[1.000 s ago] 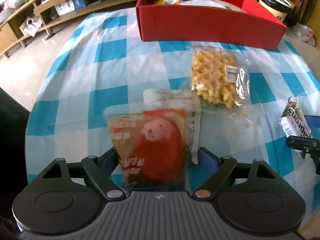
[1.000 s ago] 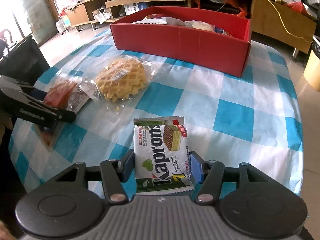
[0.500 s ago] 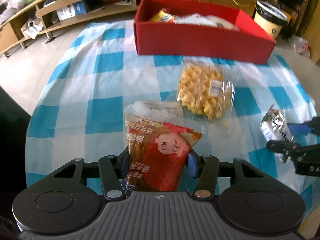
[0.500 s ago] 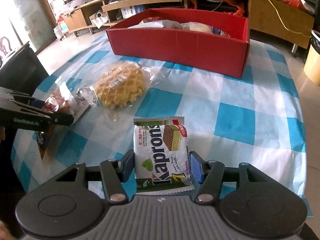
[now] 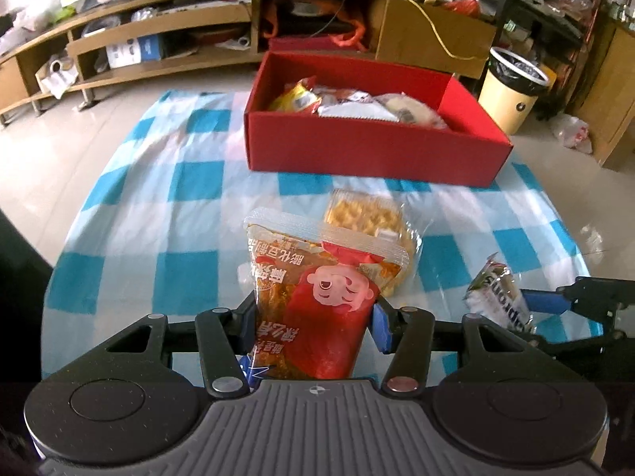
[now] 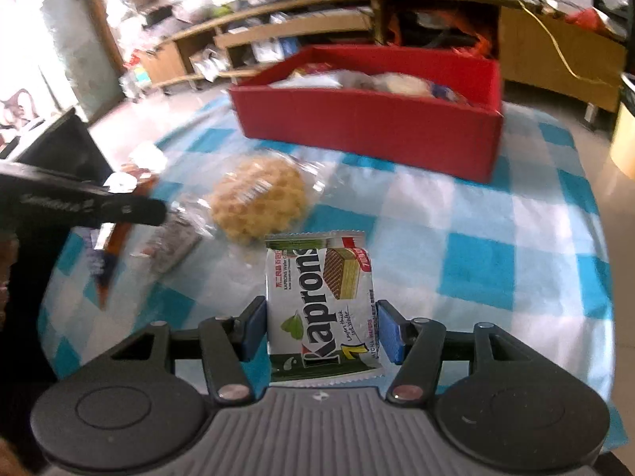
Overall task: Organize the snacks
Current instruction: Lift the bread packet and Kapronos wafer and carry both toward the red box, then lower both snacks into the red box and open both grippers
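Fingers of the left gripper (image 5: 313,323) clamp a red snack pouch (image 5: 317,297), tilted down toward the desk (image 5: 131,214). The right gripper (image 6: 321,331), at three o'clock, likewise angled, holds a Kaprons wafer pack (image 6: 321,301).

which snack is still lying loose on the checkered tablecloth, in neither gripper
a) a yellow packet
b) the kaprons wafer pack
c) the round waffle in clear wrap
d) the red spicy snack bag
c: the waffle in clear wrap lies on the tablecloth, while the left gripper grips the red snack bag and the right gripper grips the Kaprons wafer pack.
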{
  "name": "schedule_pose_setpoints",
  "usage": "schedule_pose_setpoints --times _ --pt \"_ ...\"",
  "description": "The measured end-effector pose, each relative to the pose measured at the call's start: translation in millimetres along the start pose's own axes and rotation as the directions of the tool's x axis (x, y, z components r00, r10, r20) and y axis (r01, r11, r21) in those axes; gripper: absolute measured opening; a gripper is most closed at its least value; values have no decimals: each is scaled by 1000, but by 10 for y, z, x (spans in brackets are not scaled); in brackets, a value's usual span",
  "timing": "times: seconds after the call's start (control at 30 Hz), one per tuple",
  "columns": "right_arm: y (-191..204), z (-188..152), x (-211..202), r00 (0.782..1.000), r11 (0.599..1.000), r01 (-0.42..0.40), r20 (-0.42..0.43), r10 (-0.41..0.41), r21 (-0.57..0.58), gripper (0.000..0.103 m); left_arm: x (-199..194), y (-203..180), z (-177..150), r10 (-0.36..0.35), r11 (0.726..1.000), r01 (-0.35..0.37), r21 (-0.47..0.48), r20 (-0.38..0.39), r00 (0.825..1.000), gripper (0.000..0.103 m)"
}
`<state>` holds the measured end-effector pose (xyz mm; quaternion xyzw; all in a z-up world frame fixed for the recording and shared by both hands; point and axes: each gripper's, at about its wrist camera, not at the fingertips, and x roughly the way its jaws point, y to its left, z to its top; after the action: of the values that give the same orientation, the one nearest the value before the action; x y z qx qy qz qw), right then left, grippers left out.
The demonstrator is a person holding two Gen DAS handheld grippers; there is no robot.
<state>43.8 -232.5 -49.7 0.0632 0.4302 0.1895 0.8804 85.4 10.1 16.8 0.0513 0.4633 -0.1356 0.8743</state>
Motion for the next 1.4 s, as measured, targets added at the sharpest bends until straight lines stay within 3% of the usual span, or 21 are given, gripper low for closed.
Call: schedule_pose_setpoints --times 0.17,0.8,1.4 --pt "47 30 18 999 1000 6 39 -5 -16 54 82 12 59 -9 1000 9 -14 7 1000 61" --pt "-396 319 -3 979 985 65 183 -95 161 54 277 -252 380 -25 999 23 23 73 997 62" --pt "-571 456 -7 970 975 48 224 -98 218 54 320 -406 546 -51 998 46 49 109 993 62"
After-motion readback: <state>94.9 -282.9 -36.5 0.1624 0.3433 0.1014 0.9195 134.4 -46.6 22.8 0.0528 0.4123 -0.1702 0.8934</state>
